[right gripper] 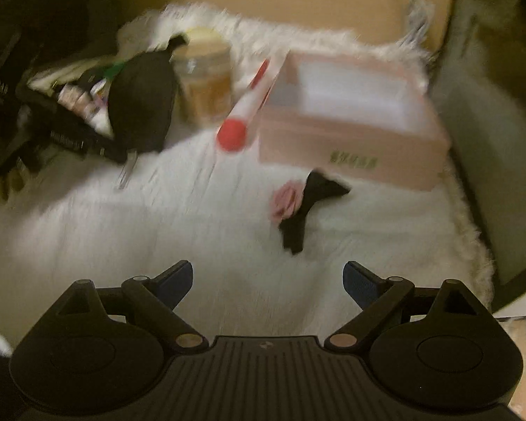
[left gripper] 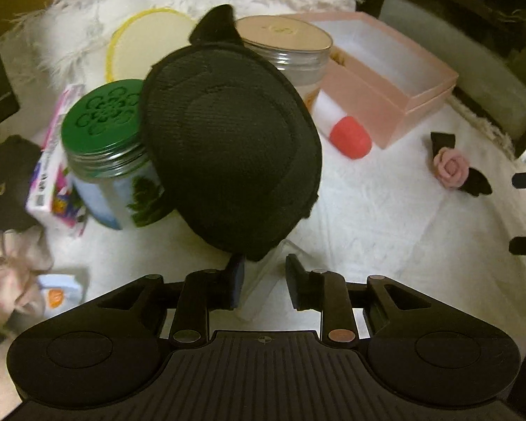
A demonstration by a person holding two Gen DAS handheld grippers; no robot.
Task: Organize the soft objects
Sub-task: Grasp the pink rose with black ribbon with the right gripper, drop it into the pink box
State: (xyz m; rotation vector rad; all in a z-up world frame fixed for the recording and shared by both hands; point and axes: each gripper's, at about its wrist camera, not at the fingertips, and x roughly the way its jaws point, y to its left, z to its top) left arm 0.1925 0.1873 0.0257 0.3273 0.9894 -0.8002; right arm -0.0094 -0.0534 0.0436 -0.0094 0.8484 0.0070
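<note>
A black padded fabric cup (left gripper: pixel 231 147) stands tilted just ahead of my left gripper (left gripper: pixel 264 282). Its lower edge lies at the left fingertip; the jaws stand partly apart and I cannot tell whether they pinch it. It also shows in the right wrist view (right gripper: pixel 142 101), far left. A pink rose with black leaves (left gripper: pixel 454 165) lies on the white cloth (left gripper: pixel 385 210). In the right wrist view the rose (right gripper: pixel 291 203) lies ahead of my right gripper (right gripper: pixel 268 282), which is open and empty. An open pink box (right gripper: pixel 350 122) stands behind it.
A green-lidded jar (left gripper: pixel 101 147), a gold-lidded jar (left gripper: pixel 287 42), a red-capped white tube (left gripper: pixel 347 133), a yellow-rimmed disc (left gripper: pixel 147 42) and a colourful carton (left gripper: pixel 52 175) crowd the back. Pale pink fabric (left gripper: pixel 7 273) lies at the left. A fluffy white pillow (left gripper: pixel 87 28) lies behind.
</note>
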